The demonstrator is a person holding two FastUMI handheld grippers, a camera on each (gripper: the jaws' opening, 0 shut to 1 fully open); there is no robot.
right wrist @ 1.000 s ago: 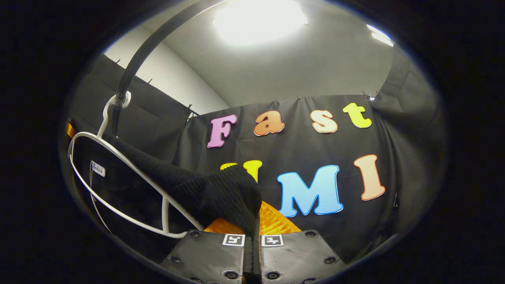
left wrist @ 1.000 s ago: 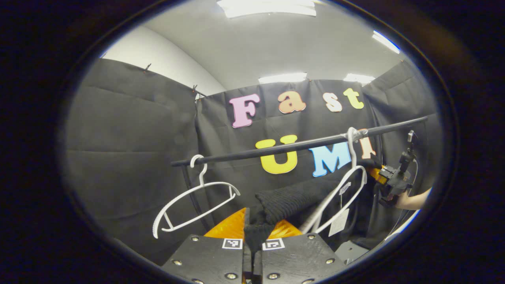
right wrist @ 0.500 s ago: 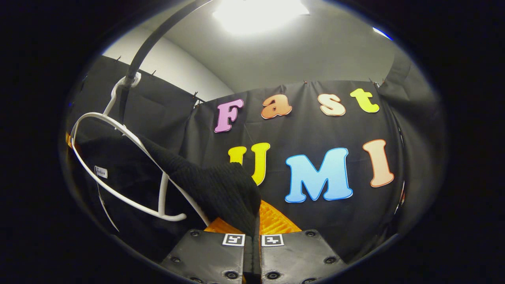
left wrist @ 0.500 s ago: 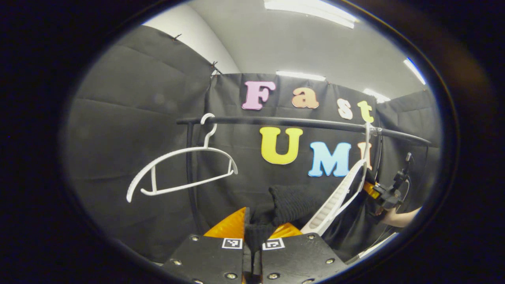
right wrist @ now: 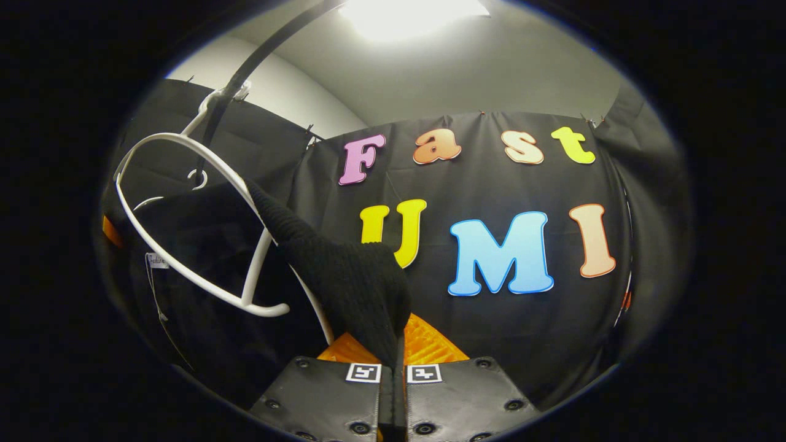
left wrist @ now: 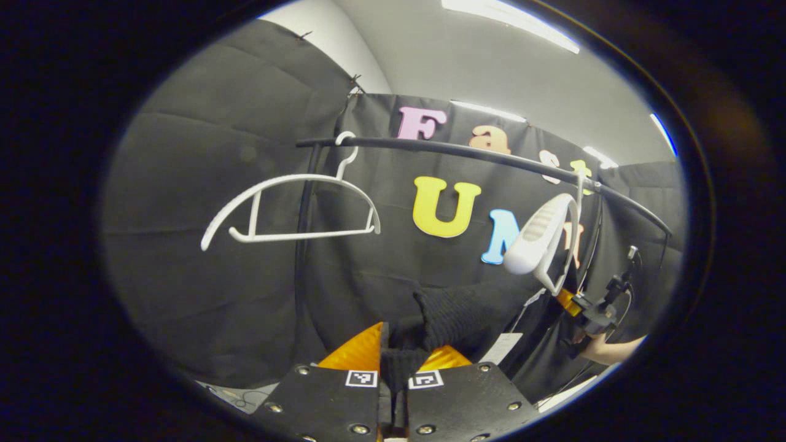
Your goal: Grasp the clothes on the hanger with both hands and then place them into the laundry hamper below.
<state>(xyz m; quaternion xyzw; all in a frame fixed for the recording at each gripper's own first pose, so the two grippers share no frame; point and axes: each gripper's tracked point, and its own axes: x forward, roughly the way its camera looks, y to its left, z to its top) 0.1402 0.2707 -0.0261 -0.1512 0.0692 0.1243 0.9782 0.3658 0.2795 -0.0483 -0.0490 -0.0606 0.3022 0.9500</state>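
A black knit garment stretches between my two grippers. My left gripper is shut on one end of it. In the right gripper view the black knit garment runs down into my right gripper, which is shut on its other end. The white hanger it came from swings on the black rail, bare at its near end. In the right gripper view that white hanger hangs to the left, with cloth still close behind it. My right gripper and the hand holding it show far right in the left gripper view.
A second, bare white hanger hangs at the rail's left end beside the rack's upright post. A paper tag dangles from the garment. Black cloth walls close the booth on all sides.
Both grippers have gone down with the garment, so the rail and hangers sit higher in view. The garment's left shoulder has slid off the hanger, which now swings tilted.
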